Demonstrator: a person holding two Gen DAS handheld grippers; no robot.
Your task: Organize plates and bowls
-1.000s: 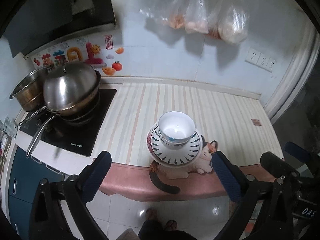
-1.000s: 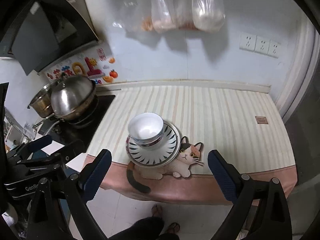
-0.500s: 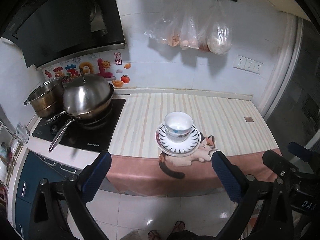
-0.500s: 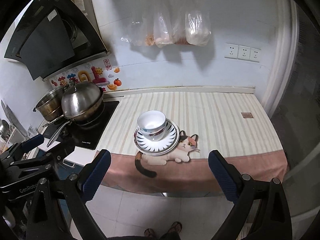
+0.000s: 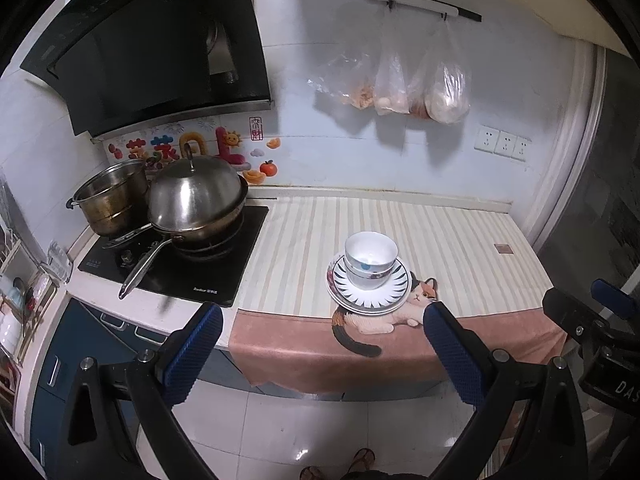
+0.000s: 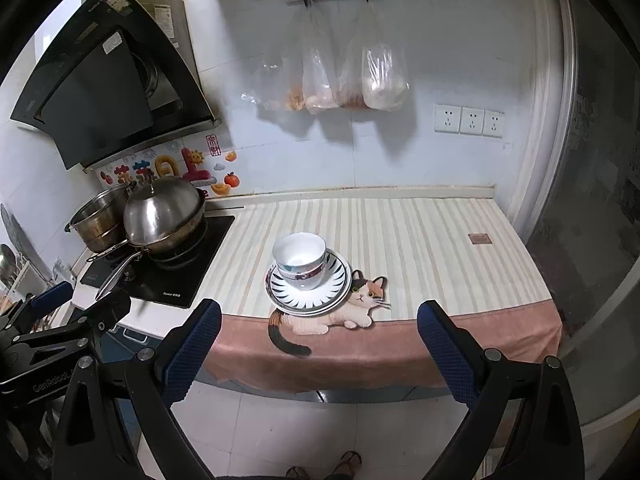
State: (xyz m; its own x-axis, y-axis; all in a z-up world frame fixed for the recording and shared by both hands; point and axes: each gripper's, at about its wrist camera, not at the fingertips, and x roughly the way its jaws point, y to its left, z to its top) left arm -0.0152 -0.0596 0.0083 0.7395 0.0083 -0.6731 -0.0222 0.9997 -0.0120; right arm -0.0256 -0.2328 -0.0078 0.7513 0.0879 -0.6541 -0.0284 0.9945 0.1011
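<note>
Two nested white bowls (image 5: 370, 258) stand on a stack of patterned plates (image 5: 394, 296) near the counter's front edge, over the cat print of the striped mat (image 5: 440, 240). The bowls (image 6: 300, 258) and the plates (image 6: 338, 288) also show in the right wrist view. My left gripper (image 5: 322, 346) is open and empty, held back over the floor in front of the counter. My right gripper (image 6: 318, 342) is open and empty too, likewise back from the counter.
A lidded steel wok (image 5: 196, 200) and a steel pot (image 5: 110, 200) sit on the black hob (image 5: 176, 268) at the left. A range hood (image 5: 152, 48) hangs above. Plastic bags (image 5: 400, 80) hang on the back wall. Wall sockets (image 6: 468, 120) are at the right.
Both grippers have drawn back and up from the counter, so the stack looks smaller and farther. The bowls and plates have not moved.
</note>
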